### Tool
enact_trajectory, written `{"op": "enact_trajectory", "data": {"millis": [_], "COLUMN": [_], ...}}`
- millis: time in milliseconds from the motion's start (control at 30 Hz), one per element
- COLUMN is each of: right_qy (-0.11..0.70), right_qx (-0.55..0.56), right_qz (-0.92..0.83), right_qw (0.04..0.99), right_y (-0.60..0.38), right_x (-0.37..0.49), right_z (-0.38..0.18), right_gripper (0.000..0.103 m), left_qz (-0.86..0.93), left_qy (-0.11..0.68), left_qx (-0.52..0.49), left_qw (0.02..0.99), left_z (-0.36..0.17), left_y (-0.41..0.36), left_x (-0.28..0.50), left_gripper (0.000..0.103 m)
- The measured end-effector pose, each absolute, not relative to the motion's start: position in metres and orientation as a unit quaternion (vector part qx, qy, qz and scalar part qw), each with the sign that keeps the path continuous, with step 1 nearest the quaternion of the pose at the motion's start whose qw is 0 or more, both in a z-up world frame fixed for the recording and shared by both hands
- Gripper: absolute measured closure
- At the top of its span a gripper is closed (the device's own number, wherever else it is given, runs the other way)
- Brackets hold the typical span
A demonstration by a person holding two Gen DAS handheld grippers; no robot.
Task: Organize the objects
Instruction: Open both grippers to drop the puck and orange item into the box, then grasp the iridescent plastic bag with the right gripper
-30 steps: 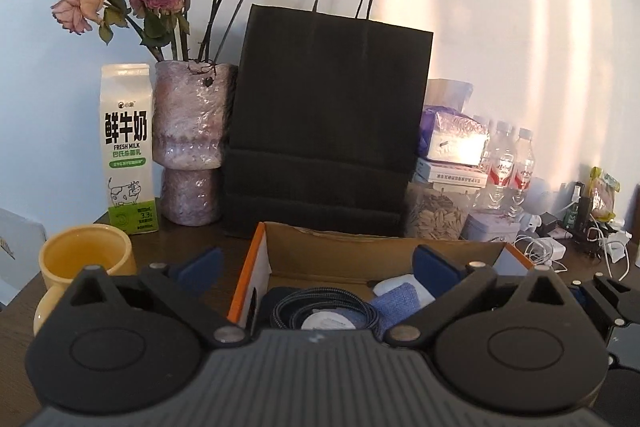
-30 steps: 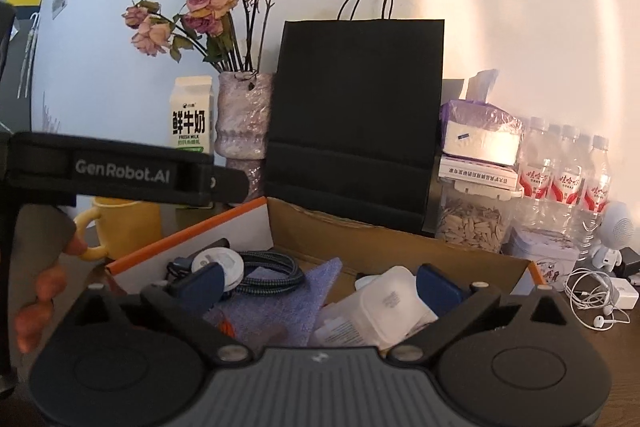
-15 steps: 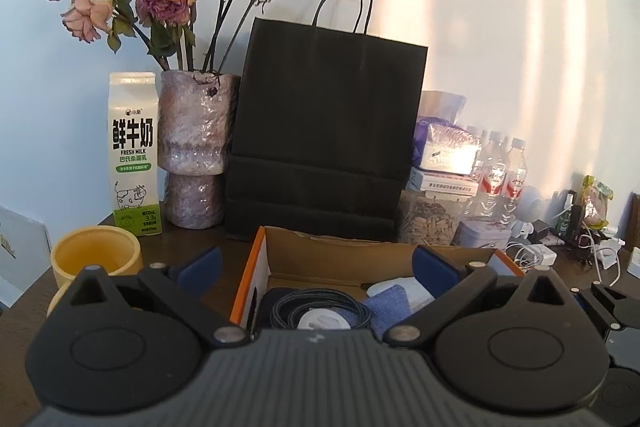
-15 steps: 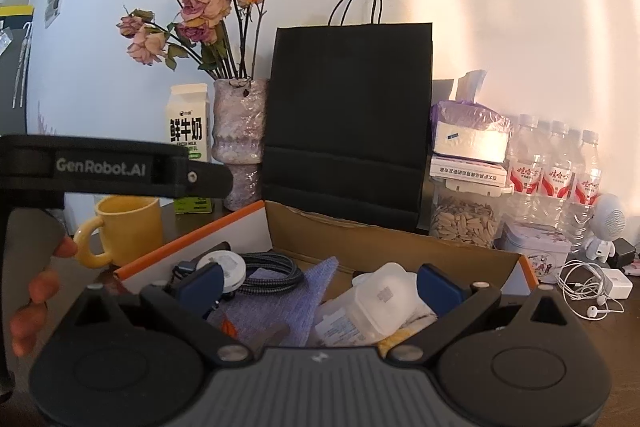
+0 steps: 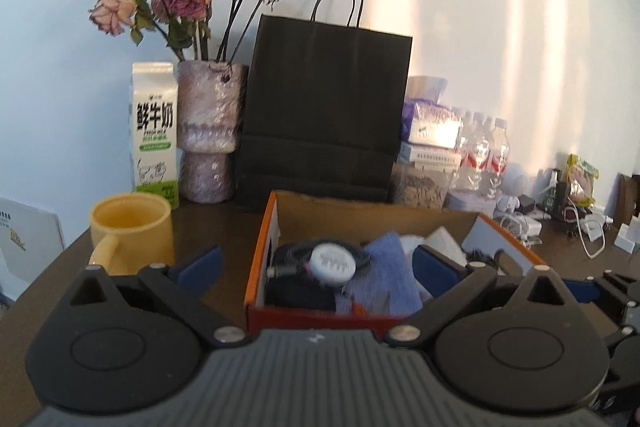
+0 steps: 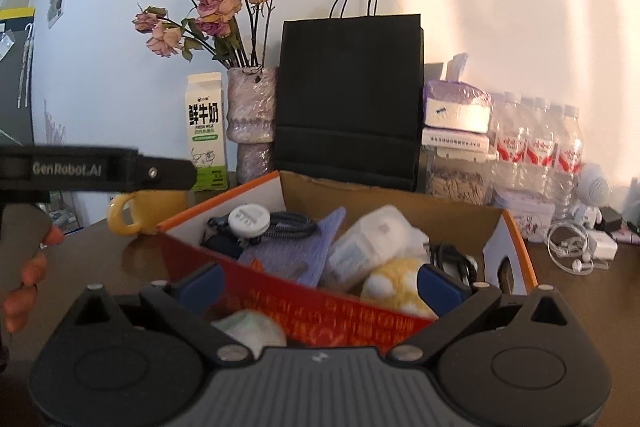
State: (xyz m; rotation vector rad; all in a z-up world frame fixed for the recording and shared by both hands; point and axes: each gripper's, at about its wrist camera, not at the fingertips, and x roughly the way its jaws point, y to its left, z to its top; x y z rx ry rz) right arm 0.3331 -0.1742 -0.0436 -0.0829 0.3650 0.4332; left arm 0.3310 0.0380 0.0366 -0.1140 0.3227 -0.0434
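Note:
An open cardboard box (image 5: 262, 251) with orange-red sides sits on the dark table; it also shows in the right wrist view (image 6: 224, 205). It holds a white round disc (image 5: 333, 263) on a coiled dark cable, a blue cloth (image 5: 386, 267), a white packet (image 6: 370, 243) and a yellow-white plush (image 6: 396, 287). My left gripper (image 5: 318, 267) is open and empty, in front of and above the box. My right gripper (image 6: 318, 283) is open and empty at the box's near wall. A pale round object (image 6: 250, 331) lies blurred in front of the box.
A yellow mug (image 5: 132, 233) stands left of the box. Behind are a milk carton (image 5: 154, 129), a vase of dried roses (image 5: 208, 131), a black paper bag (image 5: 324, 107), water bottles (image 6: 536, 147), a tissue pack and white cables (image 6: 572, 251). The left gripper's body (image 6: 92, 169) crosses the right view.
Both grippers have risen and pulled back from the box, so I look down into it more. The box's red front wall and a pale round object now show. Both stay open.

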Motion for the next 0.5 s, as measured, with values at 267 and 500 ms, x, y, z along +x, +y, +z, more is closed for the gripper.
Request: {"op": "enact_trajectory", "data": {"millis": [267,500], "right_qy": [0.212,0.232], "right_qx": [-0.039,-0.044], "right_qz": [0.218,0.23], "right_qw": [0.952,0.944], "right_y": [-0.179,-0.166], "right_x": [0.307,0.301], "right_z": [-0.059,-0.07], "right_gripper": [0.0,0.0], "left_qz": [-0.009,0.012], "left_qy": [0.214,0.232], "left_qx": [-0.056,-0.08], "left_qw": [0.975,0.969], "left_z": [0.008,-0.001], "left_y": [0.049,0.069], "left_x": [0.298,0.275], "left_gripper": [0.0,0.0]}}
